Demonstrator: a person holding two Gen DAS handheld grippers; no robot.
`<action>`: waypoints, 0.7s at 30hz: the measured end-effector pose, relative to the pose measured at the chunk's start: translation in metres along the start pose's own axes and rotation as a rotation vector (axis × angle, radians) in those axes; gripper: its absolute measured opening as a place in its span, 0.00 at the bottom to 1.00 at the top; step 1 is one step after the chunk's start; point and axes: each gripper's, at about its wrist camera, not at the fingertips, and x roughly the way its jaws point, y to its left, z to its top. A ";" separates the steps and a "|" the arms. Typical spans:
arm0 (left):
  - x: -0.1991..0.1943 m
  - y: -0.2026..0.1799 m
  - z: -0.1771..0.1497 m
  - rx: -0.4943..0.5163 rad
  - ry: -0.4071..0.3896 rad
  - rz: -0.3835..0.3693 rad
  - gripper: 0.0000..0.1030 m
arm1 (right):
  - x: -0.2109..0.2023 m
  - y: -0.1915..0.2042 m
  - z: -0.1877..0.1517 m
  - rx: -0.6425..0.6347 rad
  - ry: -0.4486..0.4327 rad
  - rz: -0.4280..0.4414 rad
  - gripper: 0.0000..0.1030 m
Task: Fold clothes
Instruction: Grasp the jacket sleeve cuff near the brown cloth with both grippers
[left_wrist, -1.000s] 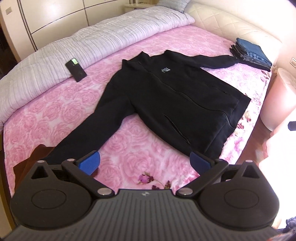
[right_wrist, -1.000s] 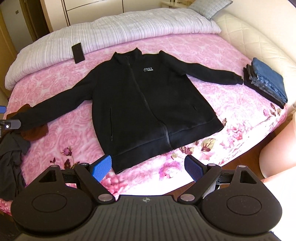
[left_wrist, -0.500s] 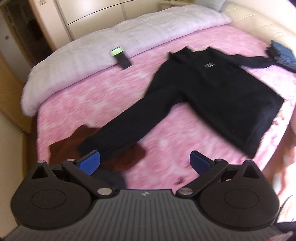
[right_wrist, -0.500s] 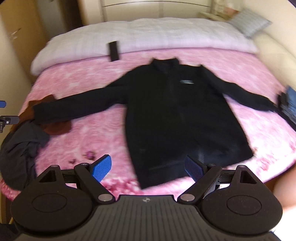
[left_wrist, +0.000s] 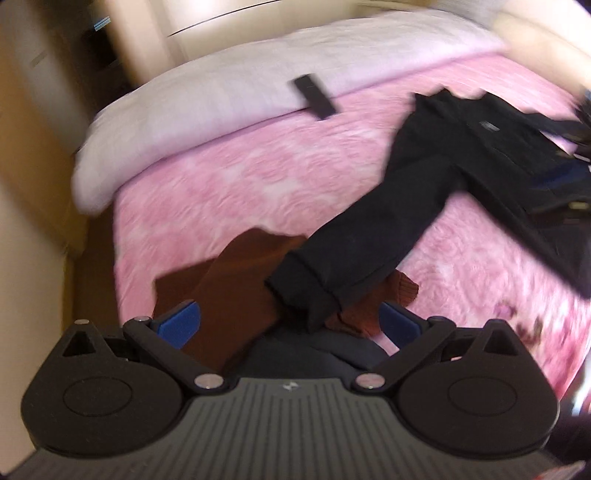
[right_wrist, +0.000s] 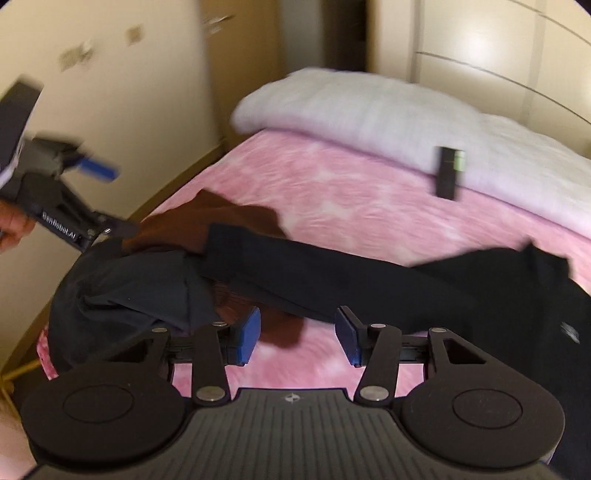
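Observation:
A black zip jacket (left_wrist: 480, 155) lies spread flat on the pink floral bedspread (left_wrist: 258, 184). Its left sleeve stretches toward me and its cuff (left_wrist: 306, 291) lies on a brown garment (left_wrist: 229, 273). My left gripper (left_wrist: 288, 321) is open and empty, just short of that cuff. In the right wrist view the same sleeve (right_wrist: 332, 273) runs across the frame. My right gripper (right_wrist: 295, 334) is open, narrower than the left one, and hovers low just in front of the sleeve. The left gripper also shows in that view (right_wrist: 74, 184), held up at the left.
A dark grey garment (right_wrist: 129, 288) lies bunched at the bed's near corner beside the brown one. A black phone (left_wrist: 314, 98) rests on the white quilt (left_wrist: 258, 85) at the bed's far side. Wardrobe doors (right_wrist: 480, 48) stand behind the bed.
Both grippers have swung left and moved closer to the bed, from the jacket's body to its left sleeve and cuff. The right jaws have narrowed. Both views are motion-blurred.

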 end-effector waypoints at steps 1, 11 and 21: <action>0.015 0.003 0.000 0.059 0.006 -0.006 0.97 | 0.020 0.007 0.005 -0.031 0.013 0.007 0.49; 0.137 0.037 -0.009 0.204 0.064 -0.159 0.48 | 0.143 0.029 0.019 -0.124 0.119 0.048 0.54; 0.140 0.058 -0.008 0.178 0.038 -0.272 0.03 | 0.194 0.060 0.018 -0.349 0.092 0.029 0.75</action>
